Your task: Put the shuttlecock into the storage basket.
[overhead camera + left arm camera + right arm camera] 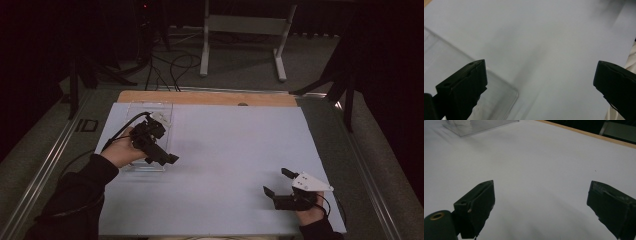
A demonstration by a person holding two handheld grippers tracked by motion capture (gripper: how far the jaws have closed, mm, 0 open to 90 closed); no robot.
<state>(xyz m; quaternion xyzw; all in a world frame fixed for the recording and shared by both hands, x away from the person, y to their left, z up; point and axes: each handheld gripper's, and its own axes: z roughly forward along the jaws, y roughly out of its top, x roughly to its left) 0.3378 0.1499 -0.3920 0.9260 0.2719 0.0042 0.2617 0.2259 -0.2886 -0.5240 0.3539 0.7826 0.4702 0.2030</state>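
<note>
The left gripper (pixel 162 159) has its fingers (pixel 465 87) spread wide with nothing between them, and it hangs over the near end of the clear plastic tray (pixel 131 114) at the left side of the desk (pixel 225 150). In the left gripper view one finger sits above the tray's rounded corner (pixel 512 93) while the other is out over the bare white sheet. The right gripper (pixel 276 183) also stands open and empty, its fingers (pixel 475 205) low over the sheet near the desk's right front, well apart from the tray. Whether the tray holds anything is hard to tell; something pale shows through its wall in the right gripper view. The work looks like a reach for the tray with the left hand. To do it well, I would turn the wrist so one finger drops inside the wall and the other outside, settle squarely on the rim away from the curved corner, then close gently, since thin clear plastic may flex or slip. The right gripper could come across to steady the far side.
</note>
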